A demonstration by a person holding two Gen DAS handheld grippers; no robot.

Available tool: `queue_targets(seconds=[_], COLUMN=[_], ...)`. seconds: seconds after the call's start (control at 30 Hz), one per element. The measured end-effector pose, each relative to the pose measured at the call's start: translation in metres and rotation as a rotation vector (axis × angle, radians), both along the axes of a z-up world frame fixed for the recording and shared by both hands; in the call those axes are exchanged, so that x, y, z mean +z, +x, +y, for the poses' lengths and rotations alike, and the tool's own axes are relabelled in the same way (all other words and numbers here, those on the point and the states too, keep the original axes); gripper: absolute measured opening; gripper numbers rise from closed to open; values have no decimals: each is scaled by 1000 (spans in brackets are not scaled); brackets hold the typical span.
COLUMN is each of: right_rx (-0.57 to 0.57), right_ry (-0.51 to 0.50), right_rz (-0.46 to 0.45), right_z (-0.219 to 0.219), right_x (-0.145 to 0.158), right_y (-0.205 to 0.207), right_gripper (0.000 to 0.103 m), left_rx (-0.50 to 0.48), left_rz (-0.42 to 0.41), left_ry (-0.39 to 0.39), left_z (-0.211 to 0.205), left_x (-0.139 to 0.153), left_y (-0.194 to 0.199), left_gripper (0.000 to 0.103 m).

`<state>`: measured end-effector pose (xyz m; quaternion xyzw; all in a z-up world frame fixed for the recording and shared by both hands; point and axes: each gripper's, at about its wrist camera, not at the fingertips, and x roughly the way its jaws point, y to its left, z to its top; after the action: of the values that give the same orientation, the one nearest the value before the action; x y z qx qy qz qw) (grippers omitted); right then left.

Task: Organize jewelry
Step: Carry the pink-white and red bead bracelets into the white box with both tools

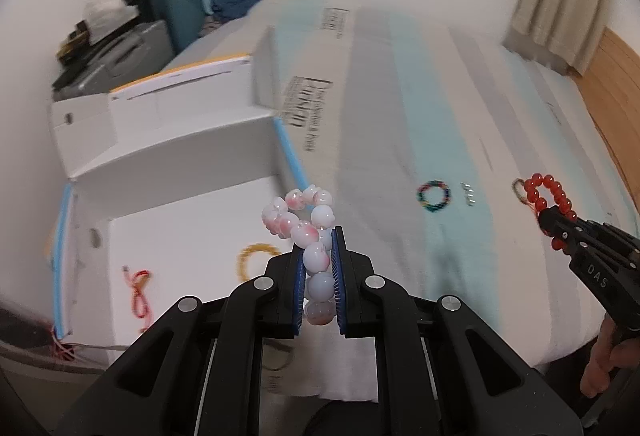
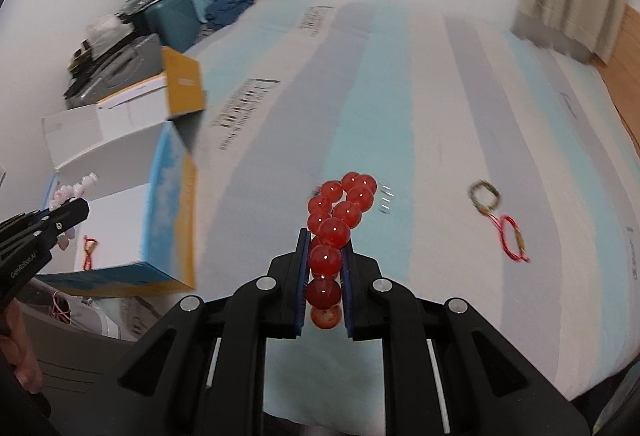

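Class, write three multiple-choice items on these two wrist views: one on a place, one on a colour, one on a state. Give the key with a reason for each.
1. Where does the yellow ring lie?
A. in the white box
B. on the striped bedcover
C. on the suitcase

2. What colour are the beads held by the right gripper?
A. green
B. red
C. black

3. How do the left gripper jaws stand?
A. wide open, empty
B. shut on the pink-white bead bracelet
C. shut on a red cord

Key: 1 A, it rests on the white box floor; 2 B, the red bead bracelet sits between the jaws; 3 B, the pink-white bead bracelet is clamped between the pads.
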<state>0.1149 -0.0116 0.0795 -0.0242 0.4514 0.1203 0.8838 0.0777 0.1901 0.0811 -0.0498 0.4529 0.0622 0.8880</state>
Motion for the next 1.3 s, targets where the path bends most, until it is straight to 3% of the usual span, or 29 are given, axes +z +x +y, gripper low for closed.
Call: queue_targets(seconds=[0.33,0.57,0.9,1.3], right_rx=[128,238,330,351], right_ry=[13,30,-9,-77], right_rz=[-11,0,87,274], right_z=[97,163,228,272], right_x=[15,8,-34,-102], right_y=[-6,-17,-12,15], right_gripper=[13,13,13,13], left_rx=[110,180,227,267], left_rz=[5,21,87,246], left_ry=[16,5,-20,-62], left_z=[79,128,173,212], left_x=[5,-3,-41,-109], left_y=[-31,-54,-56,-36], left_gripper=[11,11,11,11])
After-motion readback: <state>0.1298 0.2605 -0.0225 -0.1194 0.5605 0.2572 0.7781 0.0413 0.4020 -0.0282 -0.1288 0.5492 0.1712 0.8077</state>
